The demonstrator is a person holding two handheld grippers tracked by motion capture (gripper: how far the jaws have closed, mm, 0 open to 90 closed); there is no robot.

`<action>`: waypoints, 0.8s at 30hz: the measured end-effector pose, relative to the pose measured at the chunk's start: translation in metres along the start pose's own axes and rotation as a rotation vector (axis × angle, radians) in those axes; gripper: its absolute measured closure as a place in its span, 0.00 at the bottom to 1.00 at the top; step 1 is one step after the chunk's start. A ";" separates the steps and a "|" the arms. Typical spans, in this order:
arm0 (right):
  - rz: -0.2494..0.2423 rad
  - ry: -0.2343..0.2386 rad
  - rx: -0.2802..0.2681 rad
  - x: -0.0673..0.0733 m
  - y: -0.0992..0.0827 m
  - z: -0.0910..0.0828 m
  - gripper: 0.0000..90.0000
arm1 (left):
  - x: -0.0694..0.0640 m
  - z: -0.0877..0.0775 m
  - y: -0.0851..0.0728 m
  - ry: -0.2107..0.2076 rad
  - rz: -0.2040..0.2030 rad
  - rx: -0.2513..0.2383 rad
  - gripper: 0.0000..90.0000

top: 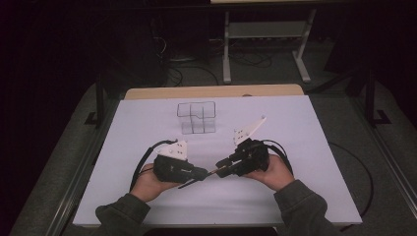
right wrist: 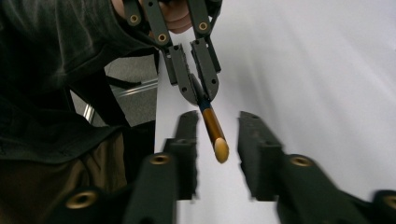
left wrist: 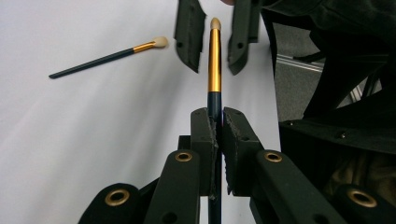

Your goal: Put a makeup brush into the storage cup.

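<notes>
Left claw (left wrist: 215, 128) pinching brush (left wrist: 214, 60) handle | bristle tip points into spread right claw (right wrist: 216, 140), untouched

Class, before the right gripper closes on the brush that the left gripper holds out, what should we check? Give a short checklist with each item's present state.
1. Left gripper clamped on the held brush: ok.
2. Brush tip between the right gripper jaws: ok.
3. Right jaws touching the brush: not ok, gaps show on both sides.
4. Brush centred in those jaws: ok, roughly.
5. Second brush lying on the table, apart from the grippers: ok.
6. Clear box out of the way: ok.
</notes>
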State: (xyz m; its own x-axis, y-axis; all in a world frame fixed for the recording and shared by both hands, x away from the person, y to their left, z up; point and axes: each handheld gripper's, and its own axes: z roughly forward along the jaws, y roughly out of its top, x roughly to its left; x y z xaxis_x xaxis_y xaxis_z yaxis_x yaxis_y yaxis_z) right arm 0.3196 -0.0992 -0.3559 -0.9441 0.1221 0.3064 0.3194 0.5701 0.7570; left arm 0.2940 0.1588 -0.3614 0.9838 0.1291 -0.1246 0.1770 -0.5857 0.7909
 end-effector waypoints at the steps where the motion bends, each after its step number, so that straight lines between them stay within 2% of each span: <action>1: -0.010 0.005 0.001 0.000 0.000 0.000 0.81 | 0.000 0.000 0.000 -0.002 0.002 0.001 0.93; 2: -0.016 0.007 0.003 0.001 -0.001 0.000 0.85 | -0.001 0.000 0.000 -0.006 0.001 -0.001 0.92; 3: -0.028 0.027 -0.005 0.001 -0.001 0.000 0.91 | -0.001 0.001 0.000 -0.003 0.001 -0.001 0.92; 6: -0.031 0.041 -0.004 0.001 -0.001 0.000 0.92 | -0.002 0.002 0.000 -0.012 0.004 -0.002 0.92; 11: -0.045 0.043 -0.003 0.002 -0.002 -0.001 0.93 | -0.005 0.004 0.001 0.006 0.019 0.007 0.92; 13: -0.053 0.043 0.003 0.002 -0.001 0.000 0.93 | -0.006 0.005 0.001 0.021 0.031 0.021 0.92; 14: -0.056 0.036 0.011 0.002 -0.001 0.000 0.93 | -0.008 0.006 0.002 0.019 0.022 0.029 0.91; 17: -0.073 0.035 0.033 0.004 0.002 -0.002 0.93 | -0.008 0.008 0.003 0.019 0.014 0.054 0.81; 19: -0.094 0.030 0.050 0.006 0.005 -0.002 0.93 | -0.008 0.009 0.004 0.023 0.024 0.093 0.80; 22: -0.115 0.009 0.086 0.010 0.010 -0.003 0.93 | -0.007 0.014 0.005 0.018 0.004 0.134 0.79; 24: -0.118 0.000 0.104 0.012 0.013 -0.003 0.93 | -0.007 0.015 0.004 0.003 -0.009 0.142 0.81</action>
State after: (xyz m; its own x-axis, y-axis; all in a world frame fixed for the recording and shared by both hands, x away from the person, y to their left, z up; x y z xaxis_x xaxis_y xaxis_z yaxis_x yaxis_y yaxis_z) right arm 0.3125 -0.0923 -0.3407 -0.9745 0.0490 0.2188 0.1958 0.6615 0.7240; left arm 0.2879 0.1434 -0.3660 0.9821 0.1370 -0.1291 0.1882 -0.6921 0.6968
